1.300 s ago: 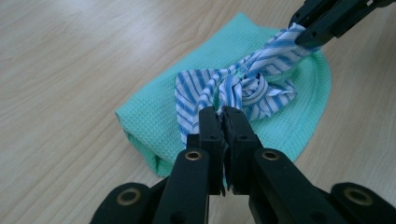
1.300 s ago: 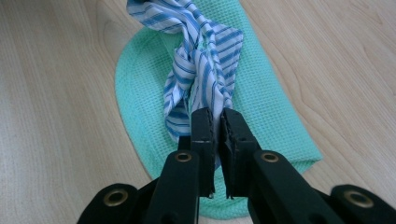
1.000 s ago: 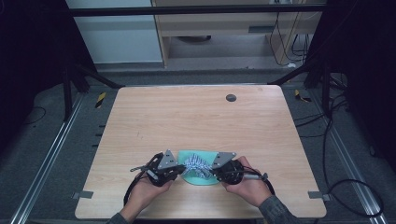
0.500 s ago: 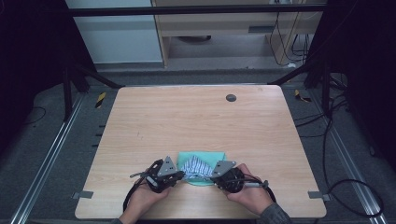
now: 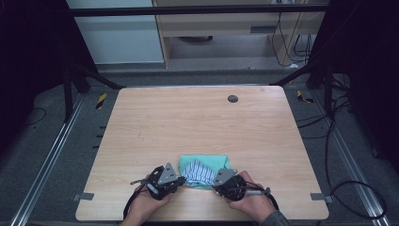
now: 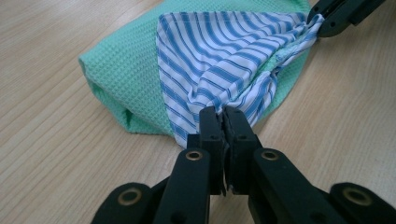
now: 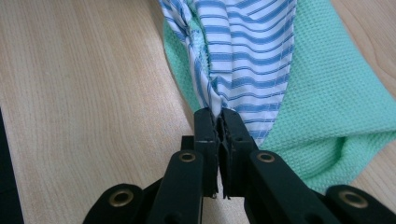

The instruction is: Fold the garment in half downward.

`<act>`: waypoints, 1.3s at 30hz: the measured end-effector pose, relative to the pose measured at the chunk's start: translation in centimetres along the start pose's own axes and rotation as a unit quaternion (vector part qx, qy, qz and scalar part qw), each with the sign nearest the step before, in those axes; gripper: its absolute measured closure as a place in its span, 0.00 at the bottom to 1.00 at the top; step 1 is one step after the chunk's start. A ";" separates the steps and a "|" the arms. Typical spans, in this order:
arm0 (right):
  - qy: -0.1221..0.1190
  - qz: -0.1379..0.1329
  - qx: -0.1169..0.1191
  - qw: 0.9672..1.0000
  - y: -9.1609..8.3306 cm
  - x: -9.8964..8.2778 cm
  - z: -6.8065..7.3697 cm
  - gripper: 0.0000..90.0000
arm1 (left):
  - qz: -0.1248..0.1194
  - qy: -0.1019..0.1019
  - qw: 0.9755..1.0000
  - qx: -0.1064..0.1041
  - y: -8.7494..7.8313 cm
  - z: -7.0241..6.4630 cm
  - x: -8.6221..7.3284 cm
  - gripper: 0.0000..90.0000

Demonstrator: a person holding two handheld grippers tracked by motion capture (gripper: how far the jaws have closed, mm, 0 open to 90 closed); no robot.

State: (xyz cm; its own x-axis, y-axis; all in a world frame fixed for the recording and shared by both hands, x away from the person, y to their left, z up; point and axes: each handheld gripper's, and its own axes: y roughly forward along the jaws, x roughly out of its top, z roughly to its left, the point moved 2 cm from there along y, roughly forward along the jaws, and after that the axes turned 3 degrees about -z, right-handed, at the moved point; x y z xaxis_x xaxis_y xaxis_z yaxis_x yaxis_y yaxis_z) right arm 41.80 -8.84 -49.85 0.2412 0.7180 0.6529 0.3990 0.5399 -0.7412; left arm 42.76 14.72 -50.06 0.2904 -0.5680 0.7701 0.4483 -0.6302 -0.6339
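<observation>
Left gripper (image 6: pixel 223 116) and right gripper (image 7: pixel 218 119) are each clamped on a thin bunch of the striped cloth (image 6: pixel 219 46). Risk: uneven pulling slips a corner free, or drags the green towel (image 6: pixel 126 74) beneath across the counter (image 5: pixel 188 122).

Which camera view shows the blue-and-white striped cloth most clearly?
The left gripper view: the blue-and-white striped cloth spreads wide over the green waffle-weave towel, with the hem visible. The right gripper view shows a bunched part running up from the right gripper. In the high view it is a small patch.

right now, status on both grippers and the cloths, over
Left gripper and right gripper shut on blue-striped white cloth. It lies atop green waffle-weave towel. Wooden table around: nothing in the way.
</observation>
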 end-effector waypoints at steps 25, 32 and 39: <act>-0.012 0.003 0.014 1.000 0.2 1.5 1.0 0.70 | 0.005 0.007 1.000 0.008 0.3 -0.5 0.3 0.88; -0.003 0.004 0.018 1.000 0.4 1.2 1.3 0.59 | -0.001 -0.006 1.000 0.008 -0.2 -0.7 -0.2 0.82; 0.040 -0.036 -0.023 0.998 -1.5 0.9 -0.2 0.25 | -0.021 -0.046 0.997 0.054 -1.2 0.7 0.0 0.46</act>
State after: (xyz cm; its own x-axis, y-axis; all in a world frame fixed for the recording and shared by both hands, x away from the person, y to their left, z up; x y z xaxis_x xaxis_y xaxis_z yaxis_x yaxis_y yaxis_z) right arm 41.56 -9.13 -48.13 0.2797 0.6396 0.7161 0.4576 0.5669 -0.6850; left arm 42.85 15.86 -49.28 0.3443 -0.4880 0.8020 0.5484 -0.5889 -0.5937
